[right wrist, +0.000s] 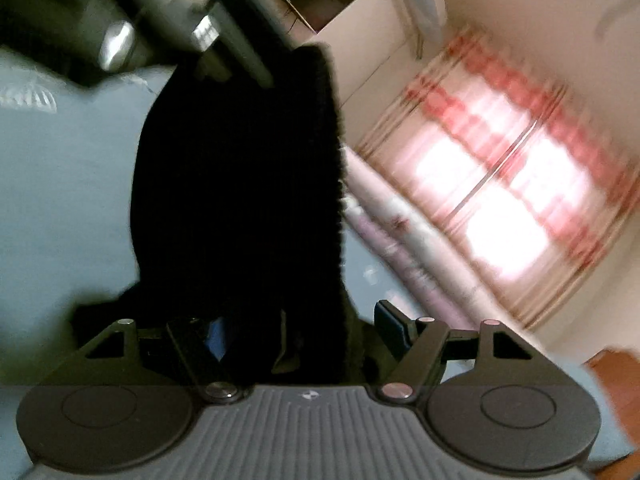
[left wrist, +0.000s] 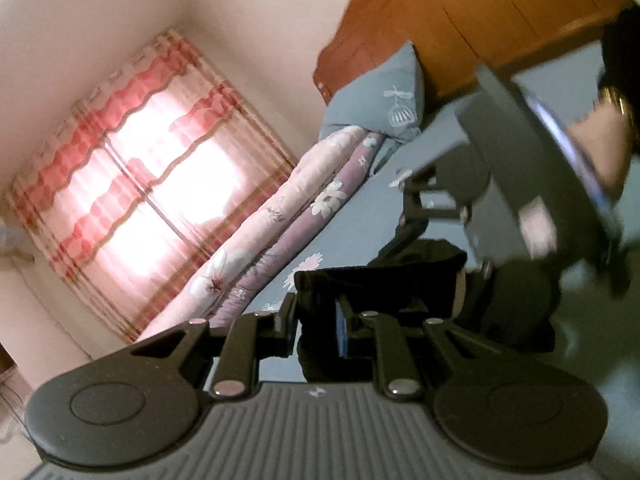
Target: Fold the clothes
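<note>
Between my left claw's (left wrist: 318,330) nearly closed pads hangs a soft, limp, light black knitted garment (left wrist: 380,280). My right claw (right wrist: 308,332) stands half-wide around its ribbed edge, unpinched; farther off, blue bedsheet (left wrist: 360,216). Edges grip best.

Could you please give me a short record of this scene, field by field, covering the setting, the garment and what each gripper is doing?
setting: bed with blue sheet, rolled floral quilt, blue pillow, wooden headboard, curtain
garment: black garment, lifted off the bed
left gripper: jaws shut on the garment
right gripper: jaws apart, the garment hangs between them, not visibly pinched
image quality: motion blur in both views
</note>
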Available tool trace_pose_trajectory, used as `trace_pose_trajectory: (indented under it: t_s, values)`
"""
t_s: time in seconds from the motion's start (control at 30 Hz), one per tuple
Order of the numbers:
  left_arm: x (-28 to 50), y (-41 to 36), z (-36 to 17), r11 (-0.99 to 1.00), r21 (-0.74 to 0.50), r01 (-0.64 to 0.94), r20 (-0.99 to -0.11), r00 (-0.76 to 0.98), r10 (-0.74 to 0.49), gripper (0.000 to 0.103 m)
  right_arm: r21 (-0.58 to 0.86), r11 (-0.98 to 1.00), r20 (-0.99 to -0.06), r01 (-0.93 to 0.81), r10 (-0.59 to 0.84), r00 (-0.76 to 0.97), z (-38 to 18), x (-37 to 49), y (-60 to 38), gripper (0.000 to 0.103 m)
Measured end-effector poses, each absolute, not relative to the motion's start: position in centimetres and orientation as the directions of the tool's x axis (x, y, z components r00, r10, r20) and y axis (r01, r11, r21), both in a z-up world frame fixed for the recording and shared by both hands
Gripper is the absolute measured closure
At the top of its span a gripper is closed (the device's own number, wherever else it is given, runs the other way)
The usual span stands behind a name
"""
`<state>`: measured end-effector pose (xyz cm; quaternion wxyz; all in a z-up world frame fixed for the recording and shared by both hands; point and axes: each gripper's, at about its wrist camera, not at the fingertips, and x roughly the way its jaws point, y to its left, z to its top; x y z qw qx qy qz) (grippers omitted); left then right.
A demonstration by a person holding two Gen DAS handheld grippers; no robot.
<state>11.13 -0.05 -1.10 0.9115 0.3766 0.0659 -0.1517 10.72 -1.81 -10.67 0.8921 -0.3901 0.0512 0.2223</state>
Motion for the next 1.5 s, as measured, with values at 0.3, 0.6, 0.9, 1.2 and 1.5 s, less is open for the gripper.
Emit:
trace_pose_trajectory:
  t_s: [0.3, 0.6, 0.9, 1.2, 1.5]
  values:
    - [9.8, 2.1, -1.3, 0.691, 0.648, 0.321, -0.221, 0.947, -0.232, 0.076, -0.501, 0.708, -0.302, -0.497, 0.396, 0.867, -6.8, 9.2, -2.9, 0.082]
    - [6.4, 0.7, -2.2, 0.614, 0.714, 0.337, -0.204, 0.938, -0.278, 0.053, -0.394, 0.744, -0.333, -0.54, 0.432, 0.838, -2.5, 6.6, -5.3, 0.083]
    - [5.0, -0.1, -0.8, 0.669, 0.683, 0.294, -0.136, 0.95, -0.279, 0.083, -0.357, 0.747, -0.325, -0.561, 0.463, 0.825, 1.9, 6.2, -6.2, 0.083]
    - [5.1, -0.1, 4.2, 0.711, 0.663, 0.236, -0.071, 0.965, -0.254, 0.089, -0.246, 0.812, -0.286, -0.529, 0.46, 0.84, 1.4, 4.9, -10.3, 0.036]
    - [5.4, -0.8, 10.1, 0.734, 0.653, 0.183, -0.002, 0.971, -0.24, 0.089, -0.315, 0.841, -0.392, -0.44, 0.307, 0.867, -5.9, 4.0, -12.6, 0.036]
